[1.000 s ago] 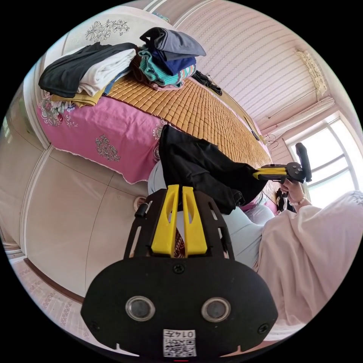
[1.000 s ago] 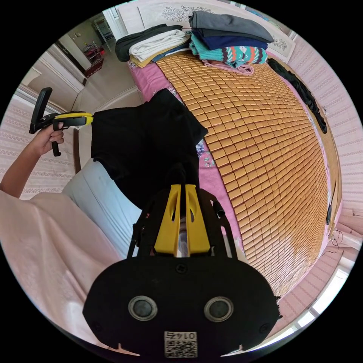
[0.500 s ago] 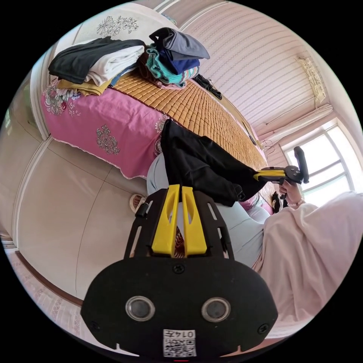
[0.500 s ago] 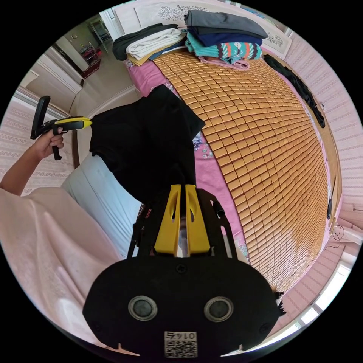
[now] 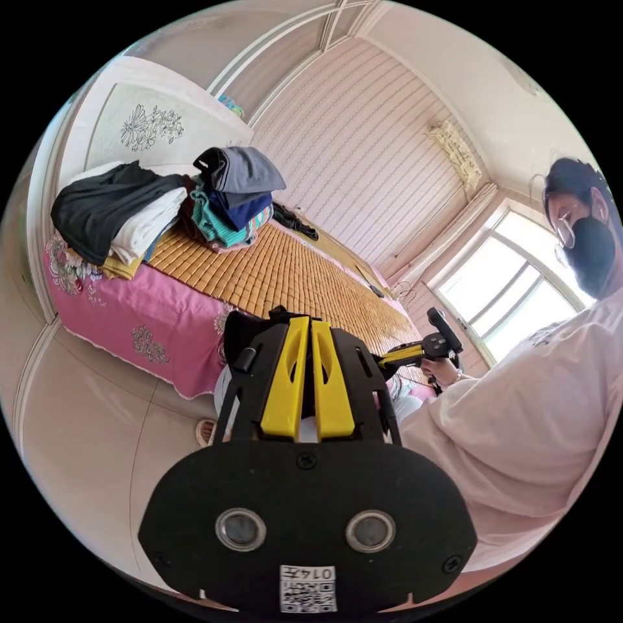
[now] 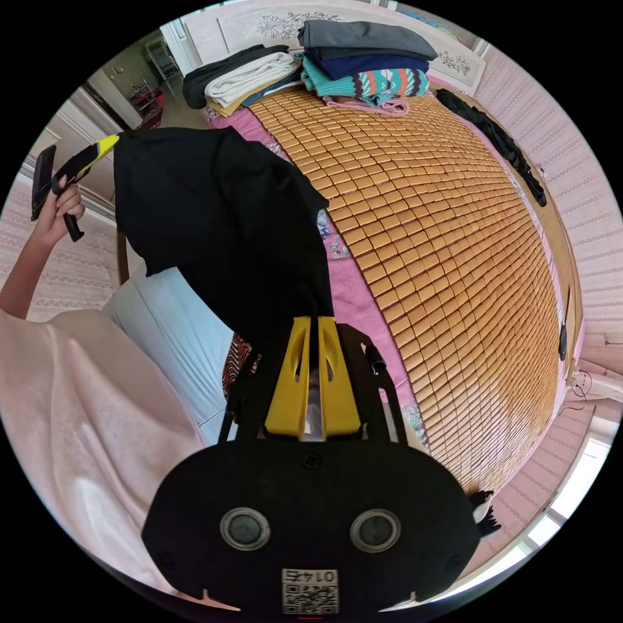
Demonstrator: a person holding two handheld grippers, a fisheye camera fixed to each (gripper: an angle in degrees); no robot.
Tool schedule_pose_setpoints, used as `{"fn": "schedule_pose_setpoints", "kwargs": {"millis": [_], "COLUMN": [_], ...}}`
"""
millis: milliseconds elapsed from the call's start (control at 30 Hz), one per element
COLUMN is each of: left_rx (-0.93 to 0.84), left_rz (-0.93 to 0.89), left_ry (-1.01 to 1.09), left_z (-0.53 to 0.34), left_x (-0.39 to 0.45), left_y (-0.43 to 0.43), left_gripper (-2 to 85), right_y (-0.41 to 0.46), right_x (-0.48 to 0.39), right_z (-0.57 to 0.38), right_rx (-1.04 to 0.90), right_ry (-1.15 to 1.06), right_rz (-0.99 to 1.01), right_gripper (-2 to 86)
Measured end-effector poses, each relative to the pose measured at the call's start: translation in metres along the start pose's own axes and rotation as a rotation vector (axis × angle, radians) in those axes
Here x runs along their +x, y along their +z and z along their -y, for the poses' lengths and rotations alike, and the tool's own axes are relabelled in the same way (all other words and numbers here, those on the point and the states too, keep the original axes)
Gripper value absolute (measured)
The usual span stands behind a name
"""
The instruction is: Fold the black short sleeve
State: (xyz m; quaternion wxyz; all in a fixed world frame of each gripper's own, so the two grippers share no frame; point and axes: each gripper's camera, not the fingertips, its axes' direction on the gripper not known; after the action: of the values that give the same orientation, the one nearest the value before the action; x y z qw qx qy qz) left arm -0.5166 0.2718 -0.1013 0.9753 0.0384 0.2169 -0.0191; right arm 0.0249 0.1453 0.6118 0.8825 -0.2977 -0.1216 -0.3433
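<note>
The black short-sleeve shirt (image 6: 220, 207) hangs in the air, stretched between both grippers above the person's lap, beside the bed edge. My right gripper (image 6: 310, 322) is shut on one edge of it, with cloth bunched at the yellow tips. In the same view my left gripper (image 6: 111, 140) sits at upper left in a hand and pinches the shirt's far corner. In the left gripper view my left gripper (image 5: 308, 321) is closed with the black shirt (image 5: 237, 331) just behind its tips, and the right gripper (image 5: 384, 358) shows to the right.
The bed carries a bamboo mat (image 6: 441, 246) over a pink sheet (image 5: 143, 311). Two stacks of folded clothes (image 6: 240, 71) (image 6: 366, 58) sit at the headboard end. A dark garment (image 6: 493, 143) lies along the far side. The person (image 5: 519, 415) sits close by.
The left gripper has risen and drawn outward, lifting its corner, so the shirt hangs wider and higher. The left gripper view now tilts up toward the wall and window.
</note>
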Motion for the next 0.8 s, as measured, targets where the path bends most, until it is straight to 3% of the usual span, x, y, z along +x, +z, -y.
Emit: {"fn": "schedule_pose_setpoints", "kwargs": {"millis": [233,433,533,600,800], "left_rx": [0.160,0.250,0.236,0.199,-0.054], "left_rz": [-0.018,-0.122,-0.151,-0.053,0.029], "left_ry": [0.122,0.241,0.340,0.350,0.166], "left_z": [0.051,0.120,0.183,0.218,0.230], "left_x": [0.039,0.072,0.100,0.111,0.081], "left_y": [-0.024,0.007,0.056,0.097,0.186], "left_gripper": [-1.0,-0.9,-0.6,0.0,6.3], "right_y": [-0.012,-0.019,-0.016,-0.010,0.025], "right_x": [0.026,0.049,0.060,0.071,0.099], "right_z": [-0.029,-0.054,-0.066,-0.075,-0.090], "right_rx": [0.051,0.103,0.117,0.122,0.090], "right_ry": [0.046,0.091,0.125,0.165,0.272], "right_rz": [0.040,0.074,0.090,0.107,0.197], "right_gripper": [0.6,0.6,0.7,0.7,0.8]}}
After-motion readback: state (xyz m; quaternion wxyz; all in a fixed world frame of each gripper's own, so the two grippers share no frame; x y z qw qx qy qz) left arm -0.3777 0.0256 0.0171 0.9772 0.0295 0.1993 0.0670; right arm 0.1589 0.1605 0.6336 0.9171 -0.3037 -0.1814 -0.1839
